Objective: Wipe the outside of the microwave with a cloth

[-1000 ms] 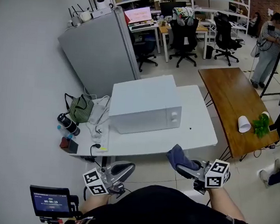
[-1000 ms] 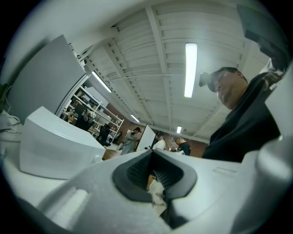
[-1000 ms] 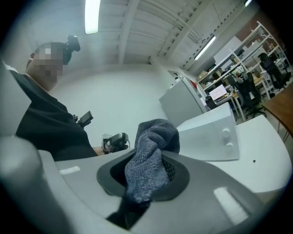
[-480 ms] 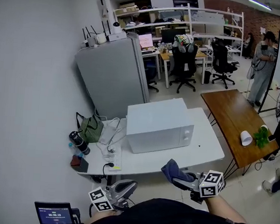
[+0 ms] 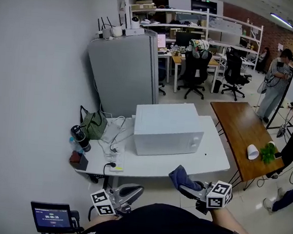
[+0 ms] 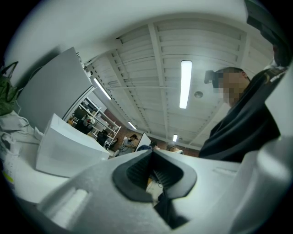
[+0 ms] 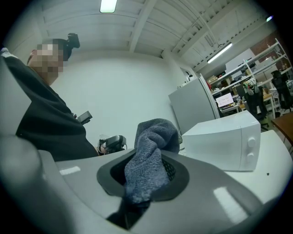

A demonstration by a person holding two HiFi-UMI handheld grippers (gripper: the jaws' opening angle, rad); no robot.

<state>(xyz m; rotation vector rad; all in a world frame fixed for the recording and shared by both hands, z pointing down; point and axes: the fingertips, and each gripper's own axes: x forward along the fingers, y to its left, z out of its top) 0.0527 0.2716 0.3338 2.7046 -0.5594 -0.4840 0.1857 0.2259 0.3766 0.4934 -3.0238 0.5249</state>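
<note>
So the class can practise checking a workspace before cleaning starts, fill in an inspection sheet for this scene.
Surface: white table, mostly bare in front of the microwave.
Job's things: white microwave stands on the table, door shut; blue-grey cloth is held short of the table, not touching the microwave.
Clutter: green bag and dark bottle at the table's left end.
Grippers: right gripper shut on the cloth; left gripper shut, empty.
Cables: white cables and a power strip left of the microwave.
Surroundings: grey cabinet behind; wooden table at right with a white cup and plant; person standing beyond.
</note>
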